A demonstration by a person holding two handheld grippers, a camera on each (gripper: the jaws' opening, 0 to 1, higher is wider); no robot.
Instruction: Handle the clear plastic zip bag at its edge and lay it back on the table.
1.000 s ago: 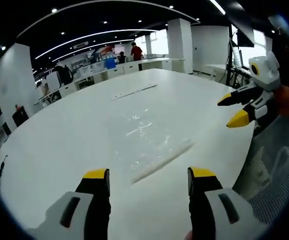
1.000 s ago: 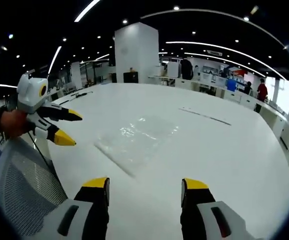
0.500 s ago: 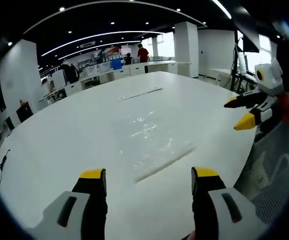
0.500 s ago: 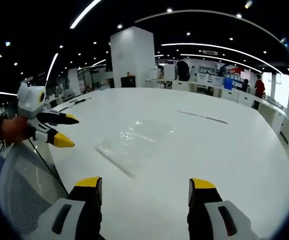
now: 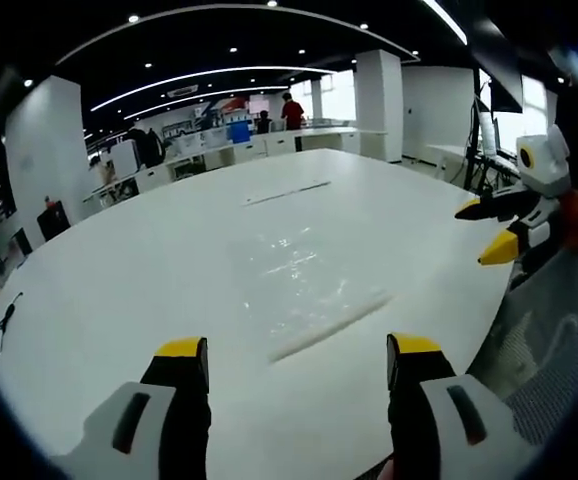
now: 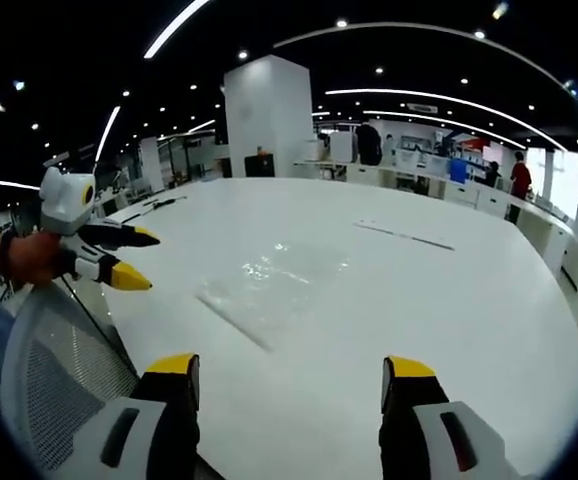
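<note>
1. Surroundings: a grey mesh chair back [image 6: 54, 375] stands at the near edge of the counter [image 6: 449, 300], below the left tongs [image 6: 134, 260]. In the left gripper view the same chair back [image 5: 544, 350] sits under the right tongs [image 5: 489, 232]. A thin pale strip [image 5: 287, 191] lies on the counter well beyond the bag; nothing lies between either tongs and the bag.
2. Tongs state: left tongs [image 5: 294, 350] are open and empty. Right tongs [image 6: 294, 365] are likewise open and empty. Both are held above the counter, apart from the bag.
3. Task item: the clear zip bag [image 5: 294, 285] lies flat on the counter, glinting, its zip edge nearest the tongs. In the right gripper view the bag [image 6: 274, 285] is ahead, slightly left.
4. Surface and room: white glossy counter; open office with white pillars [image 6: 269, 120], dark ceiling, strip lights, distant people.
</note>
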